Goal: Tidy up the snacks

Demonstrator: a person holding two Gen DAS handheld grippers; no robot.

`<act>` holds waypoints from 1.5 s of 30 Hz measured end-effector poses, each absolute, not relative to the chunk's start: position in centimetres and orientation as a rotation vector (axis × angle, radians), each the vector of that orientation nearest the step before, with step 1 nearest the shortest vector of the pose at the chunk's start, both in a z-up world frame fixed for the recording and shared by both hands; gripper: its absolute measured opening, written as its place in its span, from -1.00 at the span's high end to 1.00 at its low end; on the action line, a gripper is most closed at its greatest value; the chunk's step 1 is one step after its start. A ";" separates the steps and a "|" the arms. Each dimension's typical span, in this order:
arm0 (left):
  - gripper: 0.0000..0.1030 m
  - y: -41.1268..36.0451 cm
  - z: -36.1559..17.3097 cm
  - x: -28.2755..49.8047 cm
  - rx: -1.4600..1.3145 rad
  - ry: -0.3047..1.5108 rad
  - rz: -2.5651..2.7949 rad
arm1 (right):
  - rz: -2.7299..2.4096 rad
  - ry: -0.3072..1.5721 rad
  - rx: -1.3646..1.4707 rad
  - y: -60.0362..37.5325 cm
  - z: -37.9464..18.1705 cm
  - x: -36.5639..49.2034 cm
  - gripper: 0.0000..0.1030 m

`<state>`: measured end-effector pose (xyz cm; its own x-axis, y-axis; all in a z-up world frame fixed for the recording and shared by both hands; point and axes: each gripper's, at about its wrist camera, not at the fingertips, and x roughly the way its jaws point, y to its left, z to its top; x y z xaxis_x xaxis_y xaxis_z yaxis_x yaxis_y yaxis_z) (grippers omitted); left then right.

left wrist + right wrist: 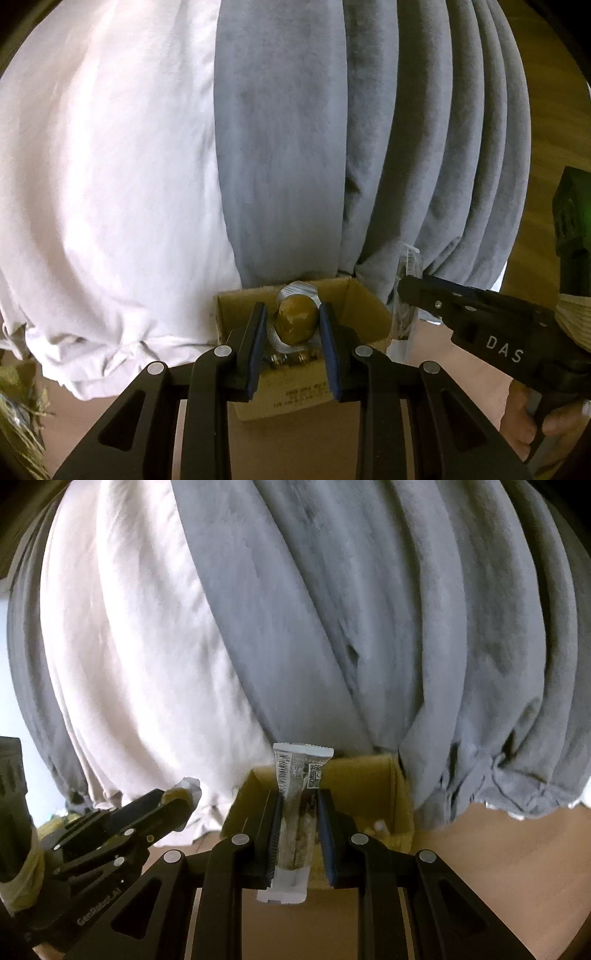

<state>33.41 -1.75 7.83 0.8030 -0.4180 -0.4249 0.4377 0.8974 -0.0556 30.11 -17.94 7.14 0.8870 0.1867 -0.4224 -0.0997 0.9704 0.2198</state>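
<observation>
My left gripper (293, 319) is shut on a round brown snack in a clear silver-edged wrapper (296, 319), held over an open cardboard box (365, 306). More wrapped snacks lie in the box below it. My right gripper (298, 816) is shut on a long clear-wrapped snack bar (297, 812) with a barcode end sticking up, held above the same box (400, 808). The right gripper also shows in the left wrist view (402, 288), to the right of the box. The left gripper shows in the right wrist view (173, 801), to the left of the box.
Grey and white curtains (280, 147) hang right behind the box. The box stands on a wooden surface (480, 849). A dark device (572, 218) sits at the right edge. Dried greenish stuff (18, 413) lies at the lower left.
</observation>
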 end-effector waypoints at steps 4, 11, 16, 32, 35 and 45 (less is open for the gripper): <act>0.45 -2.4 8.4 35.2 0.064 0.439 -0.454 | 0.147 0.449 0.179 -18.2 7.7 32.1 0.59; 0.45 -3.8 8.1 39.0 0.086 0.481 -0.451 | 0.143 0.465 0.142 -18.9 8.1 35.4 0.59; 0.45 -5.0 7.1 41.8 0.077 0.546 -0.461 | 0.150 0.520 0.138 -19.5 7.6 37.9 0.59; -0.42 -5.8 6.6 42.3 0.085 0.609 -0.312 | 0.073 0.707 0.142 -21.4 5.5 41.7 0.14; -0.60 -5.2 7.2 40.4 0.088 0.572 -0.271 | 0.056 0.699 0.138 -21.4 5.7 40.4 -0.07; -0.94 -2.8 10.4 32.5 0.097 0.418 -0.215 | 0.053 0.602 0.124 -20.5 7.8 33.1 -0.37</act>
